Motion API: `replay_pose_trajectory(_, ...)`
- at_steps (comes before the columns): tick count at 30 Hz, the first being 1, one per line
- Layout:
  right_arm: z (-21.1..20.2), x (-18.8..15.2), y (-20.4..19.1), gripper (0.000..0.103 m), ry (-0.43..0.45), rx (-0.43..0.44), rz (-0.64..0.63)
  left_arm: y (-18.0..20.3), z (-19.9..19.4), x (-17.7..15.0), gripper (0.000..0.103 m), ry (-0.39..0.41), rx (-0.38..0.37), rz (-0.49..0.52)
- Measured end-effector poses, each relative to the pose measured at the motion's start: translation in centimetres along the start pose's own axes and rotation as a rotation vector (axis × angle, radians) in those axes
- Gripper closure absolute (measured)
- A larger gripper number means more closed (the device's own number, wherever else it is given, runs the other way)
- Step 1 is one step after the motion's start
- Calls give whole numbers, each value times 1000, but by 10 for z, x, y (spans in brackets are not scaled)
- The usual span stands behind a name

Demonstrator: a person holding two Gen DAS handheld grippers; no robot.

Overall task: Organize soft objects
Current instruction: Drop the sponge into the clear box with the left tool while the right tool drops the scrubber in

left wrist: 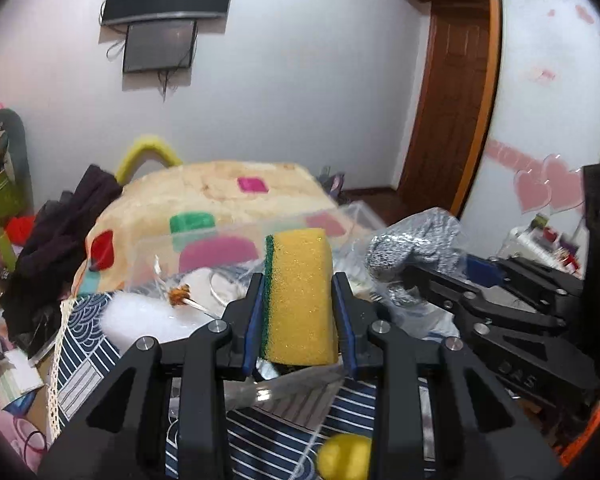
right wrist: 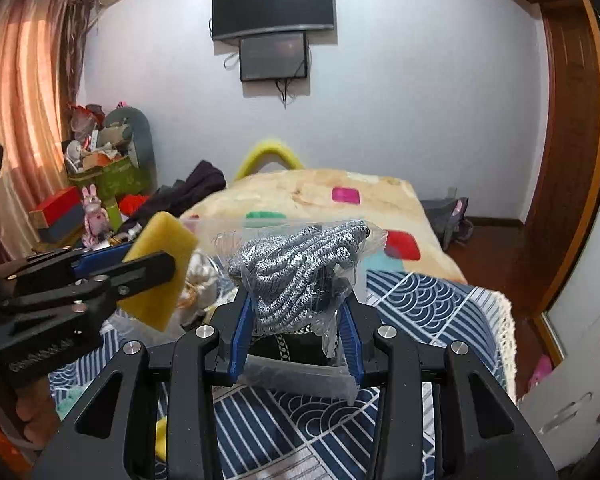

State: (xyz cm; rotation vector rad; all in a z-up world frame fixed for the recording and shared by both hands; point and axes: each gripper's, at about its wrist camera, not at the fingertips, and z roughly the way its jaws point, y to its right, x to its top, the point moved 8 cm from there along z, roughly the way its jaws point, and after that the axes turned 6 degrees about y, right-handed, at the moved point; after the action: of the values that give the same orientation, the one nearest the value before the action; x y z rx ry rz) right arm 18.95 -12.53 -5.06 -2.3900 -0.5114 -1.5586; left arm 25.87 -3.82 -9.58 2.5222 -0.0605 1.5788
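One sponge (left wrist: pixel 300 296), yellow with a green edge, clamped in the left hand-held gripper (left wrist: pixel 298 308); one bagged grey knit (right wrist: pixel 300 276) clamped in the right hand-held gripper (right wrist: pixel 298 320). Both are held above a blue patterned cloth (right wrist: pixel 420 304). Beyond: one bed (right wrist: pixel 308 196), two wall screens (right wrist: pixel 272 4).

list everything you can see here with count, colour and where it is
sponge: 1, yellow with green side, held in left gripper
bagged gloves: 1 pack, grey-white knit in clear plastic, held in right gripper
clear bin: 1, transparent, ahead of both grippers
cloth: 1, navy-white pattern, under the work area
blanket: 1, cream with coloured patches, behind the bin
ball: 1, yellow, on the cloth
screens: 2, black, on the wall
left gripper: black, blue pads, jaws shut
right gripper: black, blue pads, jaws shut
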Motion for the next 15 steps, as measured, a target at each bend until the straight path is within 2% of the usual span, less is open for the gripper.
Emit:
replay_pose_trajectory(4,12,-15,-3,67,-43,2,-10,8,6,-4,71,20,24,59)
replay_pose_trajectory(6,17,-21,-3,67,-61,2,-17,14,9,-6,71,13,17,77)
replay_pose_trajectory(10,22,-29,-4,66,-89,6,-19,14,13,-12,68,4,51,109)
replay_pose_trajectory(12,22,-31,-3,66,-100,0,-28,16,12,-11,57,-2,20,98)
replay_pose_trajectory(14,19,-30,-4,62,-98,-8,-41,20,8,-10,40,5,1,92)
replay_pose_trajectory(15,18,-29,-4,61,-99,-9,-42,21,5,-9,37,15,9,98)
